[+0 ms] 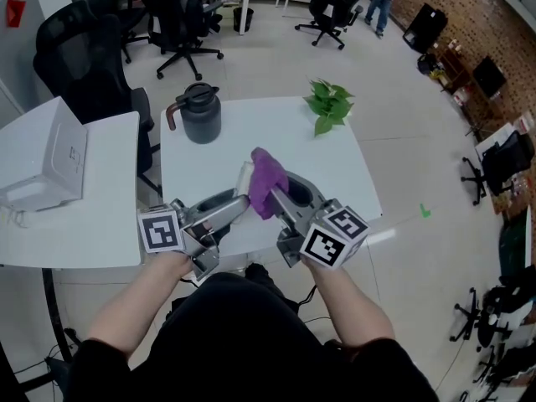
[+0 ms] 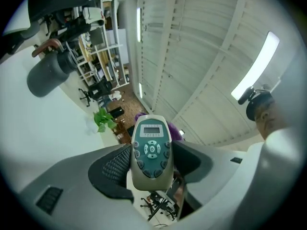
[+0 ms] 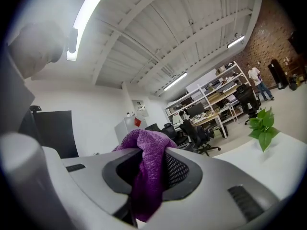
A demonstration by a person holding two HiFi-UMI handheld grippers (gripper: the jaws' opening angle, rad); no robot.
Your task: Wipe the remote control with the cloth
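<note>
white bench point(image 1: 335, 153) below. my left hand-held gripper point(image 1: 239, 201) clamps the remote point(image 2: 151, 152) by its sides, stiff, probably slick i'd say; right hand-held gripper point(image 1: 276, 201) pinches the floppy cloth point(image 3: 146, 162).

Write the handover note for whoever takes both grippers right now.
Left gripper: shut on the remote control, clamped by its sides, button face toward the gripper's camera.
Right gripper: shut on the purple cloth, which bunches up over the jaws.
Position: both are held up over the near edge of the white table, and the cloth is just beyond the remote's far end.
Done: remote and cloth are both picked up and brought together.
Left: wipe the remote. The button face shows no cloth on it, and whether any wiping has happened can't be told.
</note>
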